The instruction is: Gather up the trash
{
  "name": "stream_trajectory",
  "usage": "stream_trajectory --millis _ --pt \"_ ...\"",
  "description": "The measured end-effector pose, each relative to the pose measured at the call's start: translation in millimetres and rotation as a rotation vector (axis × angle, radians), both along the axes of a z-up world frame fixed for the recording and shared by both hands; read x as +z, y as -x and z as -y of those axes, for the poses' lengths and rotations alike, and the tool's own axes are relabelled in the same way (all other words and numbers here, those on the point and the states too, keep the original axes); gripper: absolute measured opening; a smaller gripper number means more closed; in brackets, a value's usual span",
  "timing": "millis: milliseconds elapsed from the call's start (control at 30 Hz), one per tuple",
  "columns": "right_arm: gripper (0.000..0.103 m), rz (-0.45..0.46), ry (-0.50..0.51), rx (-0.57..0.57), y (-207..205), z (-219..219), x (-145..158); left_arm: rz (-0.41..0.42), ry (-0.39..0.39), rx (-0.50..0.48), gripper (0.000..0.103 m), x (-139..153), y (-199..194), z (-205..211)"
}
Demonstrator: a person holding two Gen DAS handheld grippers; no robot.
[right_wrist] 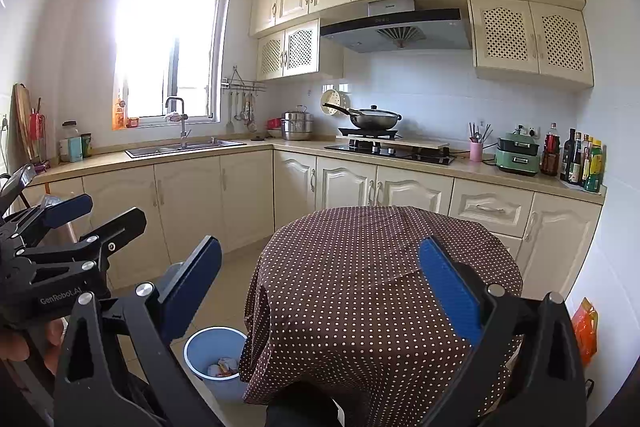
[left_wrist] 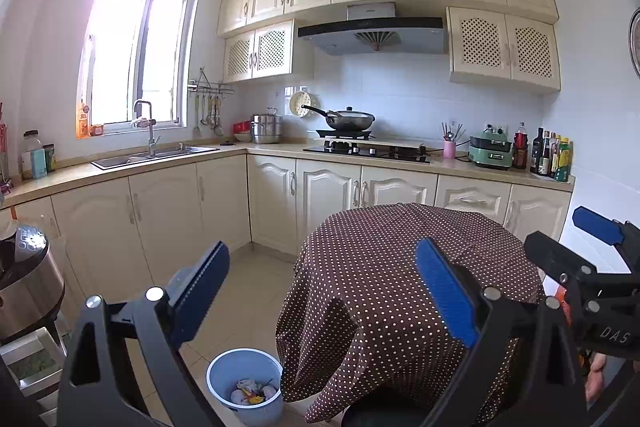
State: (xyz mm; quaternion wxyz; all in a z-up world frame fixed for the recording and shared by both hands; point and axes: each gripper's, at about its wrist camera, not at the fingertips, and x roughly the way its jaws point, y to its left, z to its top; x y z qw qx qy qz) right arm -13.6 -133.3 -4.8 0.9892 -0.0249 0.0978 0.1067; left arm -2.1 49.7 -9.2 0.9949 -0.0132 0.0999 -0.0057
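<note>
Blue bin (left_wrist: 244, 383) with trash sits on the floor left of the draped worktop (left_wrist: 400, 267), nearer your left gripper (left_wrist: 324, 291); both grippers are released, empty.

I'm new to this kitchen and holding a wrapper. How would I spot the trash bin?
Find the round table under a brown white-dotted cloth in the middle of the tiled floor. On the floor at its window-side foot stands a small round light-blue plastic bucket. It is the only open container down there, with crumpled paper scraps already inside.
</note>
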Motion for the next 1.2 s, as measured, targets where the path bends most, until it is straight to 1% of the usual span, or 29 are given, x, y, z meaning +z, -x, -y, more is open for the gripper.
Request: stream_trajectory --millis 1200 --pt "0.096 -0.019 -0.007 -0.007 2.3 -1.7 -3.9 -0.017 -0.011 -0.007 0.093 -3.4 1.6 -0.2"
